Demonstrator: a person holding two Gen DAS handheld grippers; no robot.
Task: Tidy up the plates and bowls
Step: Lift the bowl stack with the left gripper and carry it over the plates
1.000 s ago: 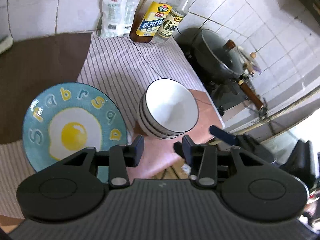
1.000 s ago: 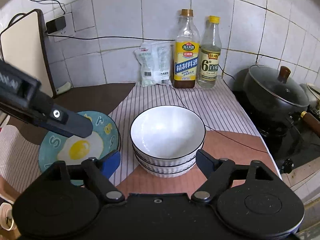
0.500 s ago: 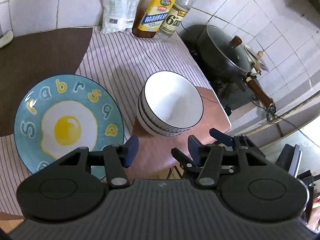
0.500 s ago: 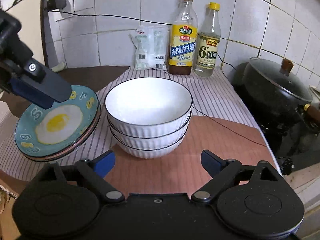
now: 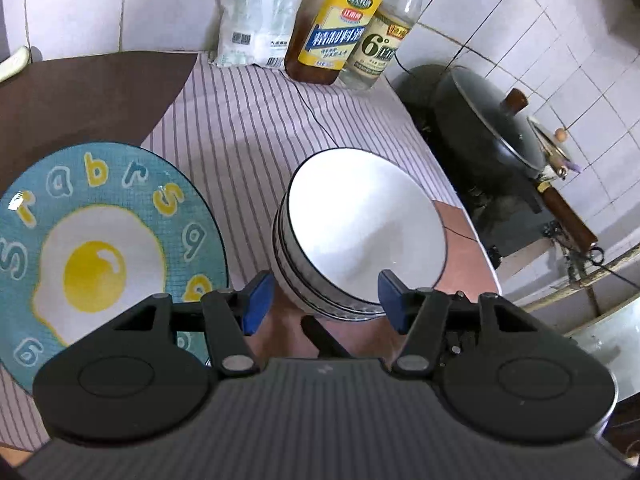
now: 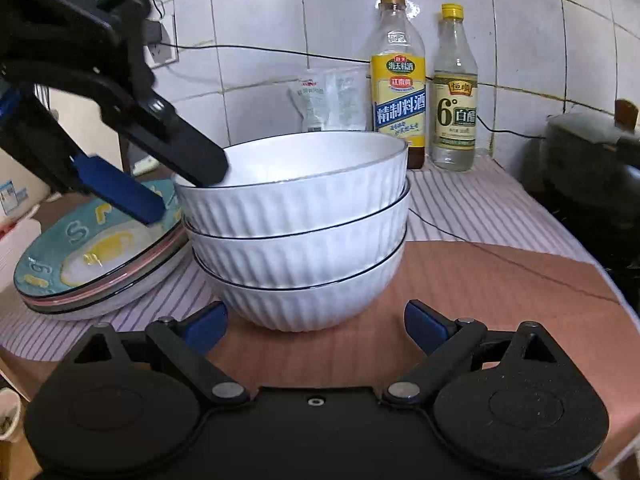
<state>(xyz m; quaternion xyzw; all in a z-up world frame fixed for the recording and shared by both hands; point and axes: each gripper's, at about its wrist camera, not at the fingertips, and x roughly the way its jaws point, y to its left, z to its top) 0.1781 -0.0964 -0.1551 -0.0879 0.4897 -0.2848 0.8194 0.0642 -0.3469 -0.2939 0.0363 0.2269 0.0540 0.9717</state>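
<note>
— Where is the stack of bowls point(image 6: 298, 232) found relative to the grippers?

— Three white ribbed bowls are nested on the counter, partly on the striped cloth point(image 5: 256, 120) and partly on the brown mat point(image 6: 480, 280). The stack is seen directly ahead of the right gripper point(image 6: 314, 326), just beyond its blue fingertips point(image 6: 206, 326) and centred between them. The left gripper point(image 5: 326, 300) is held above, over the stack's near-left rim; in the right wrist view one of its fingers appears over the inside of the top bowl and the other outside it, above the plates.

— And the plates?

— A stack of plates point(image 6: 100, 256) is set just left of the bowls, rims close or touching; which cannot be told. The top one is teal, printed with a fried egg point(image 5: 96, 268) and letters.

— Which way are the bowls turned?

— They are stood upright, mouths up. Being round, no long axis is given; the stack is built vertically.

— How are the jaws set?

— Both grippers are spread wide and nothing is gripped. Whether the left one's fingers touch the top bowl's rim cannot be told.

— What else is seen?

— Two bottles point(image 6: 424, 88) and a white packet point(image 5: 256, 12) are stood against the tiled wall, and a lidded dark pot point(image 5: 488, 120) is placed to the right
</note>
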